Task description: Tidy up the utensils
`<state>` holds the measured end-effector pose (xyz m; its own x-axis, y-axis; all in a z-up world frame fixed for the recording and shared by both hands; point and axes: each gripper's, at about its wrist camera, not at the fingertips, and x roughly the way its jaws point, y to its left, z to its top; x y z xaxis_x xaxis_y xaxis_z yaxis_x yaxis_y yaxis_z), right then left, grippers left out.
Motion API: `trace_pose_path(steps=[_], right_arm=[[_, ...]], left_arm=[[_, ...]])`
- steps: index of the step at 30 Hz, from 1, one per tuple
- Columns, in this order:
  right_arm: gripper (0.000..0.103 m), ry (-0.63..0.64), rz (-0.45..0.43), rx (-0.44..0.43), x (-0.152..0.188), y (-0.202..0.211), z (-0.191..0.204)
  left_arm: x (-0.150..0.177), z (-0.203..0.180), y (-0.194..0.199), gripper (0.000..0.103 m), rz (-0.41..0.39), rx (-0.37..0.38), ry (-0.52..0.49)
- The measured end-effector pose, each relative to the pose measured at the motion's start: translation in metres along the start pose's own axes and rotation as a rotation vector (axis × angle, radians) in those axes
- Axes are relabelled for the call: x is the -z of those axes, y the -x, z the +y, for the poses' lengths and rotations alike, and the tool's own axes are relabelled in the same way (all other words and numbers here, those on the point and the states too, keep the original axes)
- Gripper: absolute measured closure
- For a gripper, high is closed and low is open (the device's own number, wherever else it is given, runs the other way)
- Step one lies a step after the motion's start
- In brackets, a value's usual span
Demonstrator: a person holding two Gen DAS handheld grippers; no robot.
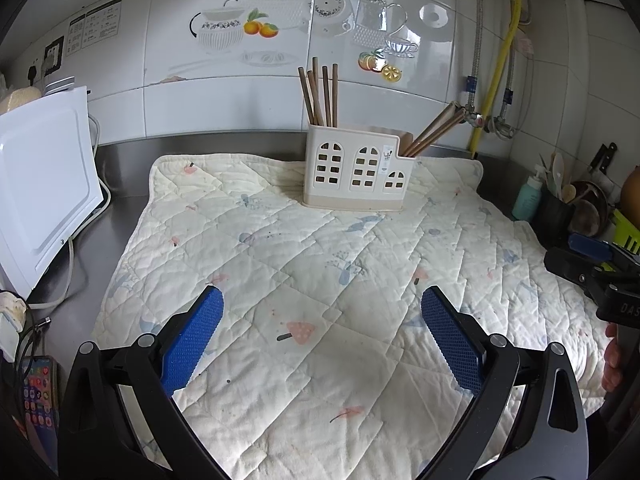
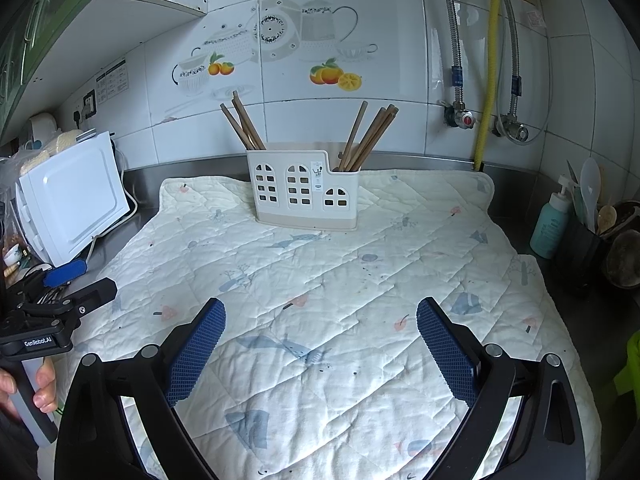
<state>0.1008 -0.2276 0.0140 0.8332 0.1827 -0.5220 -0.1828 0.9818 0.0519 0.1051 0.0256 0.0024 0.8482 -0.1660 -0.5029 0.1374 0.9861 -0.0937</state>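
Observation:
A white house-shaped utensil holder (image 1: pixel 356 170) (image 2: pixel 306 190) stands at the back of a quilted mat (image 1: pixel 320 280) (image 2: pixel 340 288). Brown chopsticks (image 1: pixel 320 96) (image 2: pixel 244 126) stand upright in its tall left compartment. More chopsticks (image 1: pixel 434 130) (image 2: pixel 370 138) lean rightward out of its low right compartment. My left gripper (image 1: pixel 322 300) is open above the mat's near part, nothing between its blue pads. My right gripper (image 2: pixel 321 311) is also open and empty over the mat. Each gripper shows at the edge of the other's view: the right gripper (image 1: pixel 576 258), the left gripper (image 2: pixel 76 280).
A white appliance (image 1: pixel 44 184) (image 2: pixel 72 196) with a cable stands on the steel counter at the left. A phone (image 1: pixel 38 392) lies at the near left. A teal pump bottle (image 2: pixel 552 226) (image 1: pixel 528 194), a dark utensil pot (image 2: pixel 580 248) and bowls crowd the right. Pipes (image 2: pixel 486 80) run down the tiled wall.

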Motion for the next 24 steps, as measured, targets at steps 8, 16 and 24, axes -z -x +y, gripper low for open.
trace_pose_path(steps=[8, 16, 24], right_arm=[[0.01, 0.0, 0.0, -0.001, -0.0006, 0.0001, -0.001], [0.01, 0.0, 0.001, 0.0, -0.0002, 0.0002, -0.0007], [0.01, -0.002, 0.002, -0.001, 0.0003, 0.0, -0.0009]], left_arm=[[0.0001, 0.0, -0.0003, 0.005, 0.003, -0.002, 0.003], [0.0004, -0.0005, -0.0002, 0.005, 0.003, 0.002, 0.001], [0.0014, -0.0006, 0.0004, 0.005, -0.001, -0.006, 0.005]])
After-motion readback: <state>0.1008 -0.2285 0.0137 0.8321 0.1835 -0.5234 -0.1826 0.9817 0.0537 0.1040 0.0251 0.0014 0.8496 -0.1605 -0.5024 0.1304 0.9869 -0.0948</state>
